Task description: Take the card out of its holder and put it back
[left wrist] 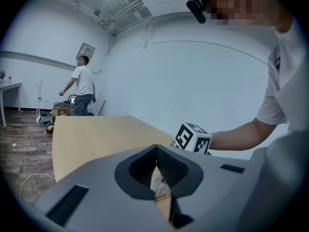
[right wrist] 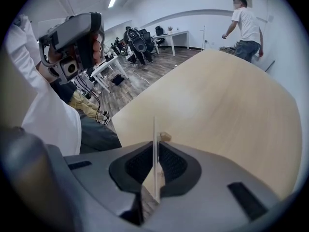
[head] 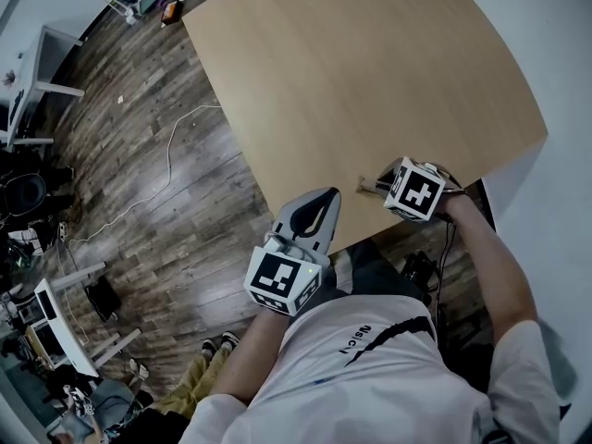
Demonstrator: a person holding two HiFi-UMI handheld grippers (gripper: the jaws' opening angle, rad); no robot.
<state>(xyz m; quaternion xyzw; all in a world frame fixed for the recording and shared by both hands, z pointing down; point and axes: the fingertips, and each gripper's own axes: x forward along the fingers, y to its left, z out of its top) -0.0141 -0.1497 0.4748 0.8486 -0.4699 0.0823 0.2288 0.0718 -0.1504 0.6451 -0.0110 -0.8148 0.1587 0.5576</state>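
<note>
At the bench's near edge, the right tool pinches the thin card upright beside its small wooden holder, so it should go down plumb and slot-aligned, while the left tool hangs closed, empty.

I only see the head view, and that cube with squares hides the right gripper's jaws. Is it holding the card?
Observer: Yes. The right gripper is shut on the card, which shows edge-on as a thin upright line.
Operator: Where's the holder?
Observer: The small wooden holder sits on the table just past the jaw tips, right beside the card's edge. I can't tell whether the card is in the slot.
Operator: Is anyone else there?
Observer: Yes, a person in a white T-shirt stands past the table's far end.
</note>
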